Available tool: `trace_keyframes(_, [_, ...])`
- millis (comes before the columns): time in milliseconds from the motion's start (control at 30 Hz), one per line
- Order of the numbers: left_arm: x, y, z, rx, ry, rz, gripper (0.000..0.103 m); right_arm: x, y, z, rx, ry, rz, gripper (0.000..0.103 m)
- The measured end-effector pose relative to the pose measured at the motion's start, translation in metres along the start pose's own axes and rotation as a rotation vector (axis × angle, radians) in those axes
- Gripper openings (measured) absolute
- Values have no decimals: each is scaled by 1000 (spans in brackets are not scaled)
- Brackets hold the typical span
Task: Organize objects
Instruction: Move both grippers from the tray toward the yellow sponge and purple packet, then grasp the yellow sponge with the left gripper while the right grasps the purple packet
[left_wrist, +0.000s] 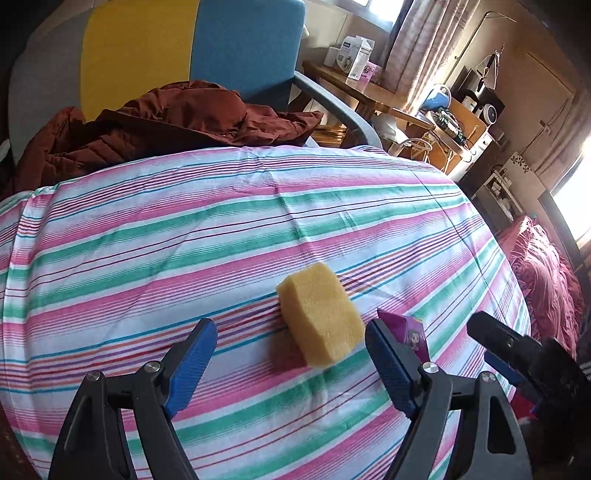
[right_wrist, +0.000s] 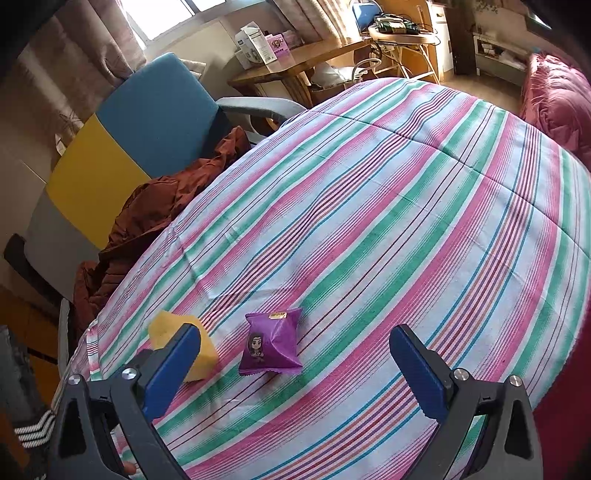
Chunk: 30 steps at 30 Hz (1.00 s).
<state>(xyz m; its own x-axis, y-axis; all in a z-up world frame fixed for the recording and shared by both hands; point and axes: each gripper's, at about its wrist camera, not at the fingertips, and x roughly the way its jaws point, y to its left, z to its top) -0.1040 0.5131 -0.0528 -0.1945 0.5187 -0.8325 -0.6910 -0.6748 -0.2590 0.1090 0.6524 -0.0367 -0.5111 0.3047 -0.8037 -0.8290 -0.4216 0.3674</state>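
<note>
Left gripper (left_wrist: 290, 345) is spread wide, jaws empty, low centre of the left wrist frame, hovering over the striped sheet (left_wrist: 184, 229). Sponge (left_wrist: 319, 314) lies on the sheet between the blue pads, nearer the right-hand one, touching neither. Purple packet (left_wrist: 408, 332) peeks out just behind that right pad, lower right, mostly hidden. Right gripper (right_wrist: 295, 349) also wide apart and empty, low centre of the right wrist frame. Packet (right_wrist: 271, 341) sits flat on the sheet between its pads, left of centre, not touched. Sponge (right_wrist: 183, 345) is lower left, partly behind the left pad, near the packet but apart. Brown jacket (left_wrist: 155, 125) is heaped at the sheet's far edge, upper left, against a yellow-and-blue chair (left_wrist: 192, 48). Wooden desk (left_wrist: 354, 86) with boxes upper right.
</note>
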Motion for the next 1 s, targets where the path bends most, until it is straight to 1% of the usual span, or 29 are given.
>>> trace_keyframes(67, [13, -5, 5, 4, 15, 3, 84, 0, 0, 0, 0, -1, -2, 103])
trace_keyframes(133, [29, -9, 10, 12, 37, 23, 84, 2, 0, 1, -8, -1, -20, 103])
trace_keyframes(167, [35, -10, 10, 16, 43, 28, 82, 3, 0, 1, -14, -1, -30, 103])
trace_keyframes(200, [42, -10, 10, 22, 52, 39, 78, 4, 0, 1, -17, 0, -35, 103])
trace_keyframes(233, [47, -9, 8, 25, 65, 25, 74, 5, 1, 1, -25, 4, -43, 103])
trace_keyframes(300, [46, -6, 1, 22, 73, -41, 53, 11, 4, 0, -53, 25, -66, 103])
trace_keyframes(367, [35, -8, -4, 50, 54, -45, 42, 17, 8, -1, -72, 52, -53, 103])
trace_keyframes(400, [28, -10, -7, 68, 48, -41, 40, 19, 9, -2, -82, 62, -49, 103])
trace_keyframes(500, [8, -7, -21, 106, 34, -38, 38, 21, 7, -3, -74, 73, -46, 103])
trace_keyframes(600, [-12, 6, -35, 94, 30, -68, 38, 23, -3, -2, -27, 79, -49, 101])
trace_keyframes(667, [-26, 10, -42, 96, 21, -84, 38, 23, -5, -1, -20, 76, -63, 98])
trace_keyframes(733, [-40, 15, -51, 108, 15, -86, 38, 23, -2, -2, -27, 73, -59, 97])
trace_keyframes(867, [-68, 28, -77, 110, 33, -88, 38, 27, 11, -5, -91, 82, -60, 96])
trace_keyframes(933, [-79, 36, -94, 122, 62, -89, 38, 34, 20, -9, -126, 114, -52, 96])
trace_keyframes(1000, [-87, 43, -110, 128, 95, -98, 38, 39, 30, -13, -179, 125, -73, 96])
